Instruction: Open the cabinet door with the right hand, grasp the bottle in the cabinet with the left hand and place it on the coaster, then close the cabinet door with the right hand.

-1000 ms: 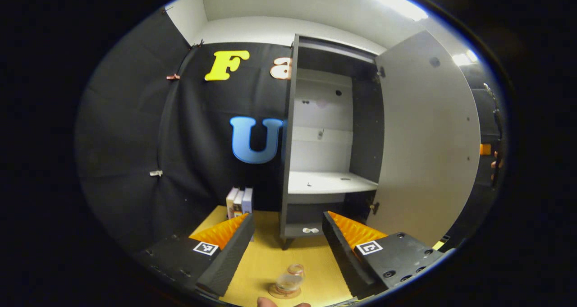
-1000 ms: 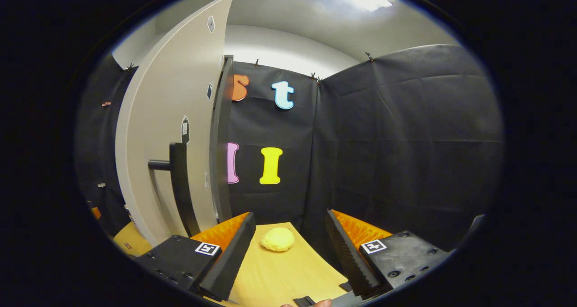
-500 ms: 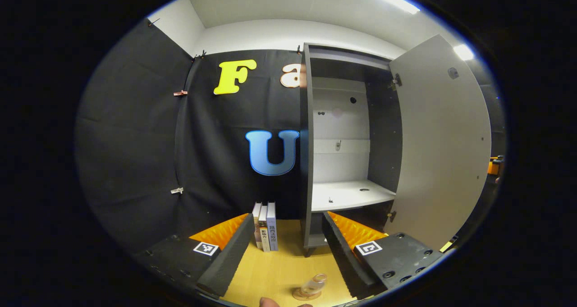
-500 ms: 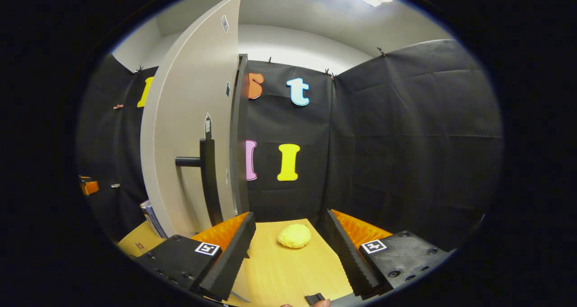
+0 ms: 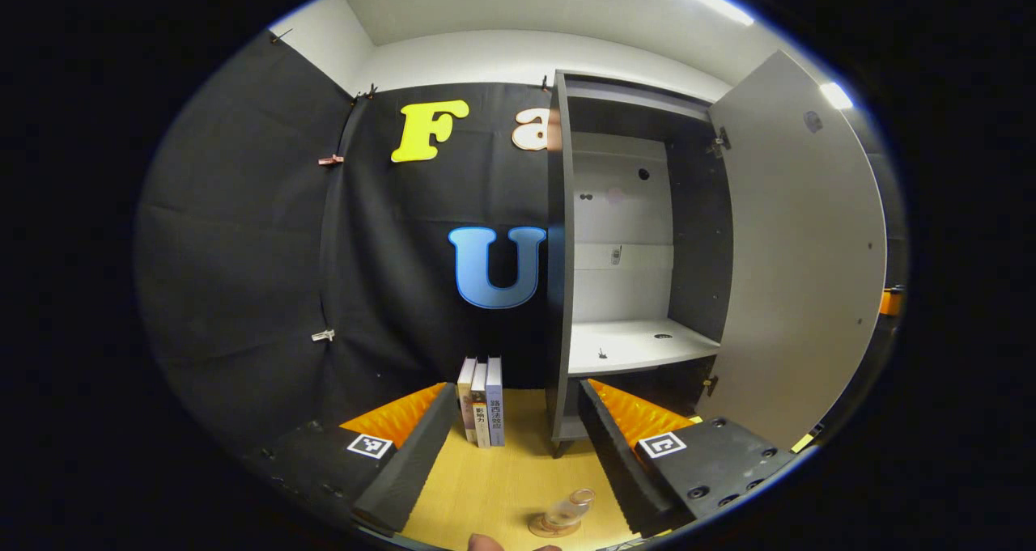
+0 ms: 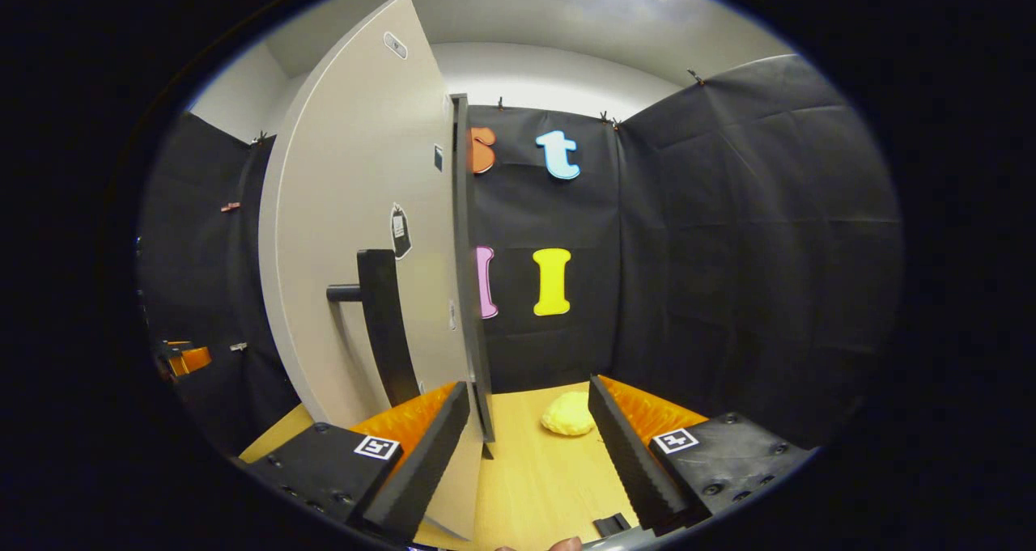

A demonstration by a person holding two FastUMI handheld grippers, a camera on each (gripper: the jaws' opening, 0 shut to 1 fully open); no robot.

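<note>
Bottle (image 5: pixel 564 513) on its coaster (image 5: pixel 553 527) is cut off at the lower edge, just below my left claw (image 5: pixel 511 434), gaping wide and empty, cabinet door (image 6: pixel 364 235) open, its handle (image 6: pixel 380 324) beyond my right claw (image 6: pixel 526 446), also wide.

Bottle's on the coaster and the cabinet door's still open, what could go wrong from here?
1. The bottle leans on its coaster between the open left tool fingers; a careless withdrawal might tip it.
2. The right tool sits open beside the door, off the handle; pushing the edge could slip.
</note>
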